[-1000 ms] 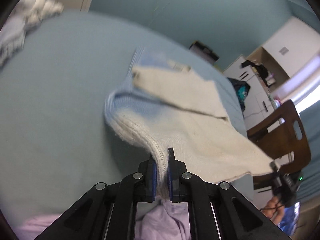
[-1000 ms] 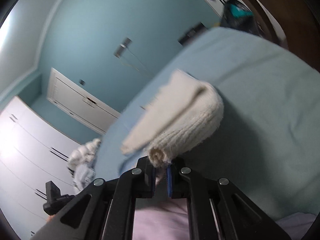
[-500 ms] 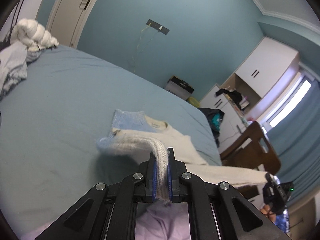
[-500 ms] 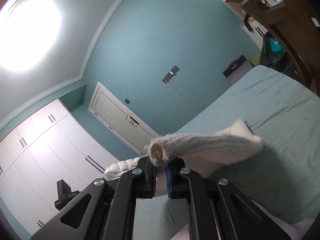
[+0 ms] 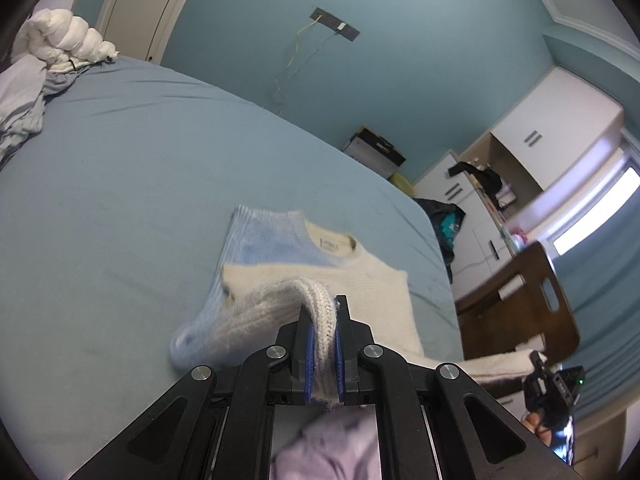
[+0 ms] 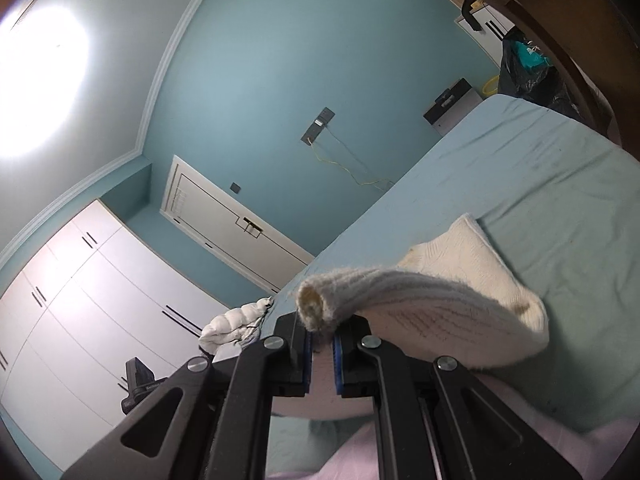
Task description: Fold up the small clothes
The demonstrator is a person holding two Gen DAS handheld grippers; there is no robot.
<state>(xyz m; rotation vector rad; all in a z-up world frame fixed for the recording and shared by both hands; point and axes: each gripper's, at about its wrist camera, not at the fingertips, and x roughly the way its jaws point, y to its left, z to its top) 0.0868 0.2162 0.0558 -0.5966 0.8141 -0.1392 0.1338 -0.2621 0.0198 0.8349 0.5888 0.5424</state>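
Note:
A small cream and light-blue knit sweater [image 5: 316, 268] lies on the blue bed [image 5: 112, 184], its neck toward the far side. My left gripper [image 5: 322, 320] is shut on the ribbed hem, lifted and curling over the body. My right gripper [image 6: 321, 332] is shut on the rolled cream hem corner [image 6: 316, 306]; the sweater [image 6: 460, 280] drapes from it to the bed [image 6: 560, 200]. The right gripper also shows in the left wrist view [image 5: 554, 384], holding the stretched hem at the bed's right edge.
A pile of white and grey laundry [image 5: 48, 52] sits at the bed's far left corner. A wooden chair [image 5: 520, 300] stands by the right edge. A lilac garment [image 5: 328, 448] lies beneath my left gripper. White wardrobes [image 6: 80, 288] and a door [image 6: 232, 220] line the walls.
Both grippers have lifted the sweater's hem and carried it toward the neck. The hem now arches over the body, and both cameras tilted up toward the room.

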